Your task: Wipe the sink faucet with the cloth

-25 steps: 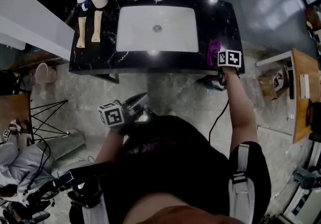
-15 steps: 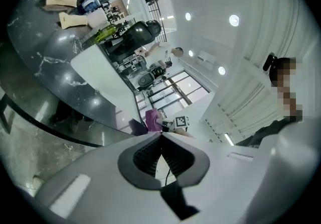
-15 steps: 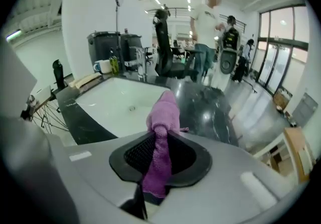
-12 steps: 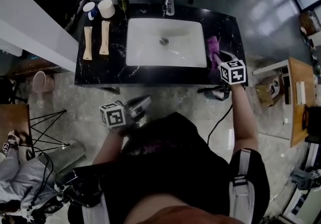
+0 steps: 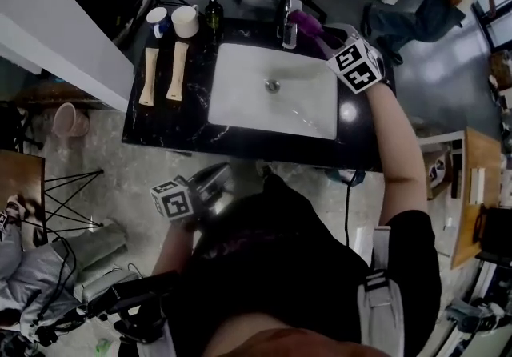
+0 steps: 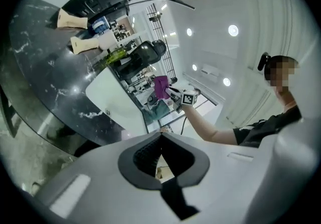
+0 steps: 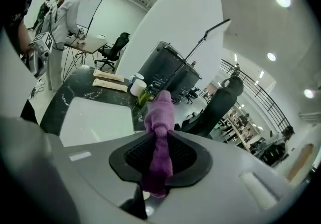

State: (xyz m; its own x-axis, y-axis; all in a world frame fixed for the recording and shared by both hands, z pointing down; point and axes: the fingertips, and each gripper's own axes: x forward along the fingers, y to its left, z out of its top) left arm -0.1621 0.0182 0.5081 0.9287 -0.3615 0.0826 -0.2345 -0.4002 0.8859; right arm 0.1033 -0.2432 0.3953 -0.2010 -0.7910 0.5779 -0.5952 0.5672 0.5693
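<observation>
Right tool (image 7: 159, 153) just clamped purple cloth (image 7: 160, 112) — its own view misses the faucet (image 5: 286, 32) alongside.

Head cam: up on the person's head, looks almost straight down. It's far off, so the whole counter (image 5: 160, 119) and sink (image 5: 264, 111) fit in, plus both arms.

Left gripper (image 6: 160, 135) cam: rides on that tool, low, out in front of the counter. Looks along the jaws, pic tilted, across the counter to the sink. Sink is a way off.

Right gripper (image 7: 159, 132) cam: rides on that tool, at the sink's back edge, close. Looks a bit down along the jaws, over the sink to the cups (image 7: 136, 87).

All 3 share counter, sink & cups. Left cam also sees the right gripper w/ cloth (image 6: 160, 87), small & far.
</observation>
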